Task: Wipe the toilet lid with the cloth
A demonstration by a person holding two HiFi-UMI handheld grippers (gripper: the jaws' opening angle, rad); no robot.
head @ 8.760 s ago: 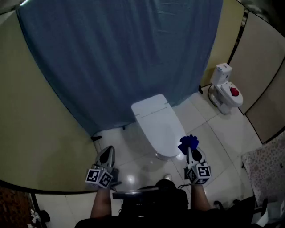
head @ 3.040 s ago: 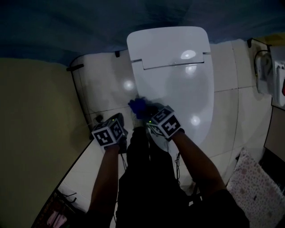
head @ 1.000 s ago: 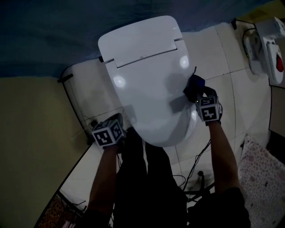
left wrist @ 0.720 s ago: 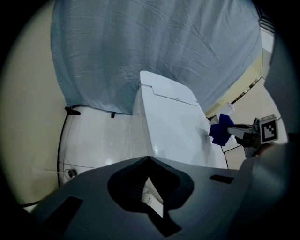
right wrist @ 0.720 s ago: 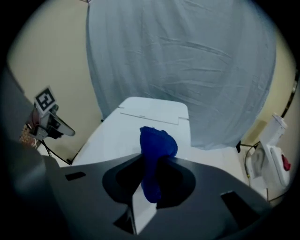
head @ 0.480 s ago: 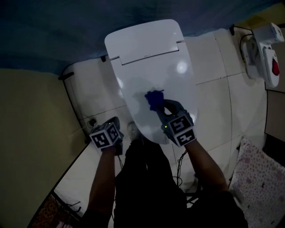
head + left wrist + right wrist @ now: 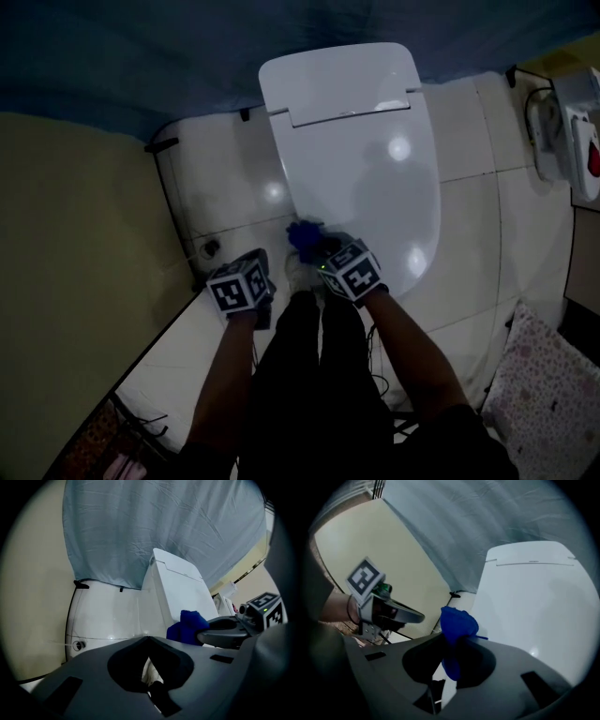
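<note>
Glossy white floor tiles (image 7: 225, 192) show bright glints below a creased blue curtain (image 7: 169, 56), with a matt beige wall (image 7: 75, 244) at the left. The toilet lid (image 7: 366, 141) is smooth, white, rounded and down. A crumpled deep-blue cloth (image 7: 302, 234) sits at its near left edge, pinched between the jaws of the right gripper (image 7: 317, 247). The left gripper (image 7: 253, 262) hangs just beside it over the tiles, jaws together on nothing

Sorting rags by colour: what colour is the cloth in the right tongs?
A deep blue cloth, clearest in the right gripper view.
</note>
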